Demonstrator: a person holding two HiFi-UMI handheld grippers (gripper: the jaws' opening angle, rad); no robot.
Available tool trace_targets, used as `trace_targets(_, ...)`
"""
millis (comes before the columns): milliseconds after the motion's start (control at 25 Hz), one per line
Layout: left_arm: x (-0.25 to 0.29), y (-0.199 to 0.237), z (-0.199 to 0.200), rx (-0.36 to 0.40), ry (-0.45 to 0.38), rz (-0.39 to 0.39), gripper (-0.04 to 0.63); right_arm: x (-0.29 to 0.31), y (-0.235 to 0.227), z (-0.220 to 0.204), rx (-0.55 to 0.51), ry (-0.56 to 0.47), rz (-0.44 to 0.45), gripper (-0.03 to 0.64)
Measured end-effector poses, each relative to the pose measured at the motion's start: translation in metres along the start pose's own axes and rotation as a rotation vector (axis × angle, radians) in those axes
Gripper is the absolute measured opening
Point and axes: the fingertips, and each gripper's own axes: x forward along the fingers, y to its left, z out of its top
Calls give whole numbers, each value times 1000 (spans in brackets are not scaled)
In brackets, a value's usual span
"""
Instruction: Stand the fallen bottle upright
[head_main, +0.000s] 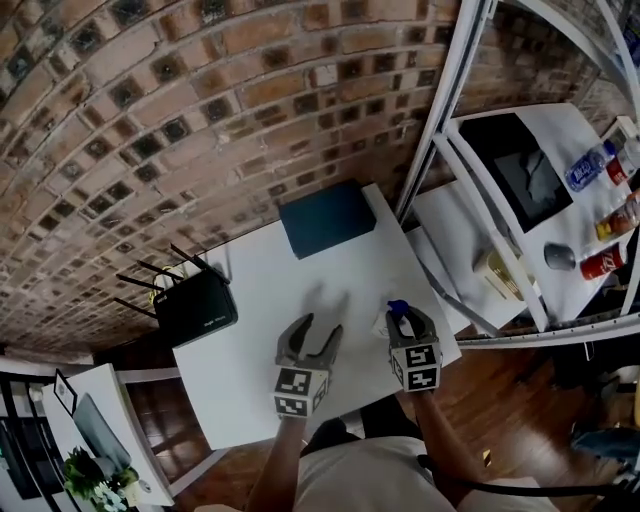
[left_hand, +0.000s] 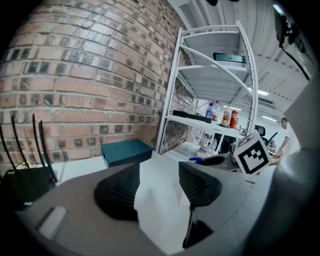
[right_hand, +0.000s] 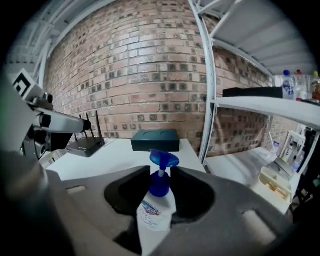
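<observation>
A white bottle with a blue pump top sits between the jaws of my right gripper, which is shut on its neck and shoulder. It points away from me, pump end foremost, and is held off the white table. In the head view the right gripper is near the table's right front corner, and the bottle's blue top shows at its tips. My left gripper hovers just to the left, with its jaws apart. In its own view the left gripper has only the table between its jaws.
A dark teal box lies at the table's far edge by the brick wall. A black router with antennas sits at the far left corner. A white metal shelf rack stands on the right and holds several bottles.
</observation>
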Motion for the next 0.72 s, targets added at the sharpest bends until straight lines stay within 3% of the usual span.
trace_targets(520, -49, -16, -5, 26, -45, -38, 265, -26, 27, -16, -36, -52, -44, 115)
trace_targets(720, -71, -23, 4, 45, -86, -51, 265, -45, 27, -13, -10, -87, -71, 191)
